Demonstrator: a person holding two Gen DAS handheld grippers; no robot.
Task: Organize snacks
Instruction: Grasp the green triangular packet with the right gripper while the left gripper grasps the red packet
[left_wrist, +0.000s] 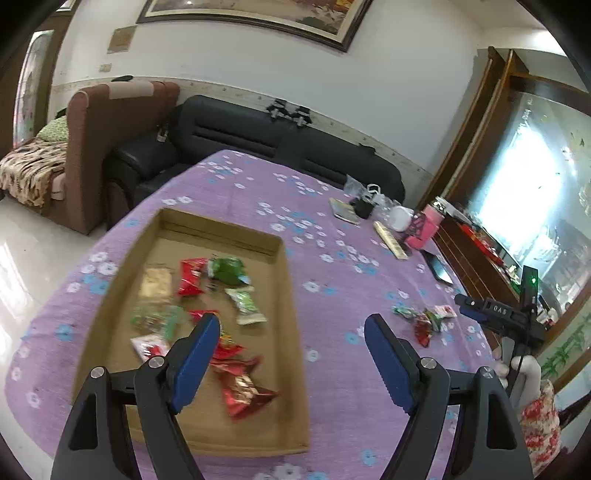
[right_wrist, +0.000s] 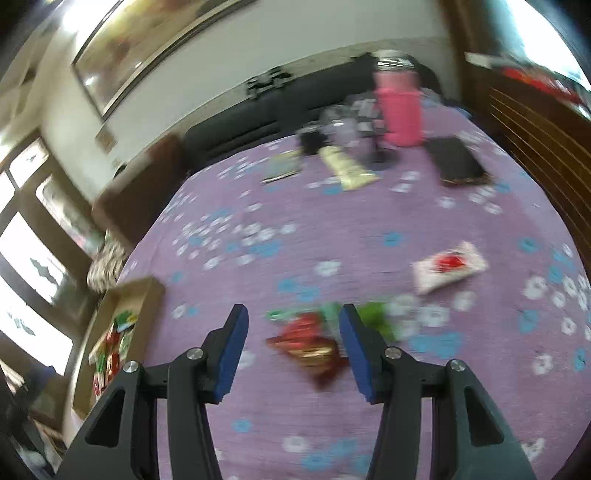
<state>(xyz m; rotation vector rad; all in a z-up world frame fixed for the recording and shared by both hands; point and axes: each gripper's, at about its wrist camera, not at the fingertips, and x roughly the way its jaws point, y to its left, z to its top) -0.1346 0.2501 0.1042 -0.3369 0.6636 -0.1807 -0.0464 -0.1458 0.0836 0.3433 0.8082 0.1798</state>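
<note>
A shallow cardboard tray (left_wrist: 288, 369) on the purple flowered tablecloth holds several snack packets, among them a red one (left_wrist: 242, 393) and a green one (left_wrist: 227, 271). My left gripper (left_wrist: 291, 325) is open and empty above the tray's right side. My right gripper (right_wrist: 293, 314) is open and empty, its fingers on either side of a red packet (right_wrist: 308, 341) lying on the cloth; the view is blurred. A green packet (right_wrist: 375, 317) and a white packet with red print (right_wrist: 448, 267) lie to its right. The tray also shows in the right wrist view (right_wrist: 144, 295). The right gripper's body (left_wrist: 498, 317) shows beside these loose snacks (left_wrist: 423, 321).
At the table's far right stand a pink bottle (right_wrist: 400, 110), a phone (right_wrist: 456, 158), a cream-coloured pack (right_wrist: 345, 168), a small book (right_wrist: 282, 166) and a white object (left_wrist: 400, 218). A black sofa (left_wrist: 258, 136) and brown armchair (left_wrist: 110, 147) stand behind the table.
</note>
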